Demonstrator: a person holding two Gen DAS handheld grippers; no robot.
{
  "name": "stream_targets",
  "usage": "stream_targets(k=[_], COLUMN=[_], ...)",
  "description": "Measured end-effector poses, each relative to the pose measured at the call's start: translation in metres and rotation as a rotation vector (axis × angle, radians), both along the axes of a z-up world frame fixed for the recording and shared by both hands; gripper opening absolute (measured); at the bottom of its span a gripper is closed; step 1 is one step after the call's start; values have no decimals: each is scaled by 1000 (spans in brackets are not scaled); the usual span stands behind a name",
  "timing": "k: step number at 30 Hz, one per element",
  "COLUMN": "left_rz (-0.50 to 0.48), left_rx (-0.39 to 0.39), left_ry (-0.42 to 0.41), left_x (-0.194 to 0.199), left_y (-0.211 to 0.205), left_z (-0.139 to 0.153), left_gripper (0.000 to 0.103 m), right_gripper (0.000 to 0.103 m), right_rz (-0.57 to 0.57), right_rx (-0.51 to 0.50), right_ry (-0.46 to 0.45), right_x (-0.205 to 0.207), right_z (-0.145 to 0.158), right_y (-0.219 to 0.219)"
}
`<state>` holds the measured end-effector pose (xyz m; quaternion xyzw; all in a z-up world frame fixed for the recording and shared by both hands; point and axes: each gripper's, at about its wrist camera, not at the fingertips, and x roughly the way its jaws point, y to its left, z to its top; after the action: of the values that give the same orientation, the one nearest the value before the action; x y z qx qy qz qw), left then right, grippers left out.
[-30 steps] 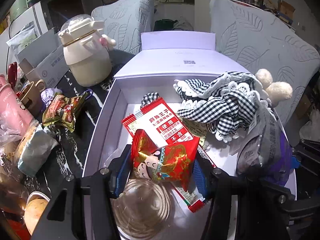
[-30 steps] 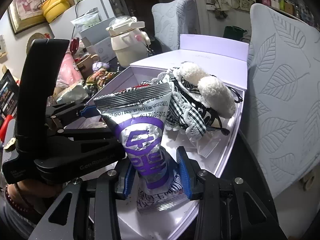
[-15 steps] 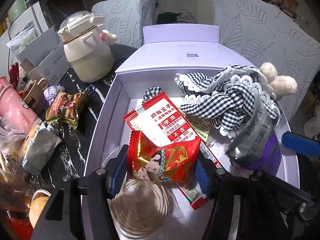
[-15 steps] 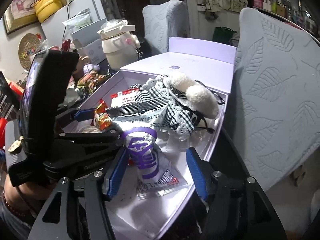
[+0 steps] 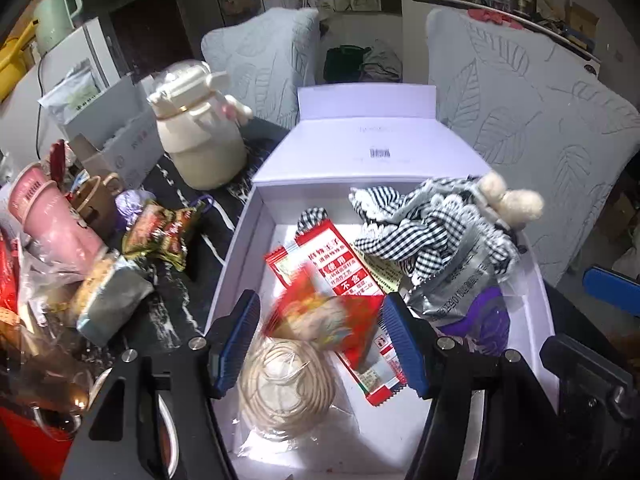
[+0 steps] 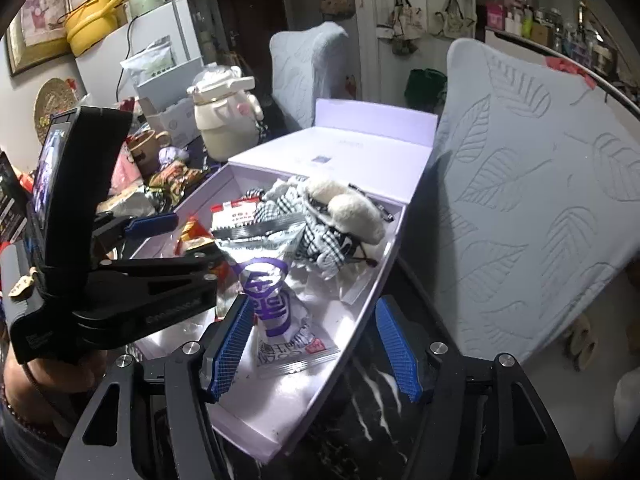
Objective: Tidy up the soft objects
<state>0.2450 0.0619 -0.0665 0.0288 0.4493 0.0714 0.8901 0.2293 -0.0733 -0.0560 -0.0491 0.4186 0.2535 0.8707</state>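
Inside box (image 5: 256, 220): 3 snack packets (image 5: 332, 260).

Black tool (image 5: 320, 340) frames, blue ribbed pads (image 6: 394, 346), silver screws; beaded bracelet (image 6: 16, 416) on wrist.

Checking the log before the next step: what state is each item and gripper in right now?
Lavender box: lid open, folded back.
Red snack packet: released, blurred, in the box.
Silver-purple pouch: released, slumped in the box.
Left gripper: open, jaws just widened.
Right gripper: open, jaws just widened.
Cream jug: upright, lid shut.
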Motion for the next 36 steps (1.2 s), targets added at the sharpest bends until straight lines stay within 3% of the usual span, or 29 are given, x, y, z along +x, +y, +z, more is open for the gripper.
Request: stream_targets(k=[12,14,16,20,25,28,30,33,36], left_rz=[-8,-14,-16,-23,-36,-36,-27,-23,-27], left_rx=[10,10,14,9,1,4,11,18,7], left_ry=[-157,-186,-220,-289,-341,-368,-397,-433,-428], left_x=[-35,-43,-54,-78,-108,-127,-143,-164,-179], left_y=[-10,-13,-17,-22,-28,-32,-34,-36,-36], left_z=[76,90,103,129,153,161,166,171,171], left_gripper=[64,69,77,77,77,86,101,102,102], right_gripper=[64,64,68,68,78,86,87,94,94], right_rz=[1,3,3,5,0,-14,-25,-40,-51], right_rx=[44,53,57,67,82,98,109,117,121], right_ry=[-138,-175,-209,-298,-369,-391,-400,-400,-404], right_x=[-23,-31,-38,-62,-88,-104,-114,-127,-141], right_z=[55,69,79,104,125,135,140,145,147], right_y=[-16,-19,-21,-27,-36,-42,-47,-52,-57])
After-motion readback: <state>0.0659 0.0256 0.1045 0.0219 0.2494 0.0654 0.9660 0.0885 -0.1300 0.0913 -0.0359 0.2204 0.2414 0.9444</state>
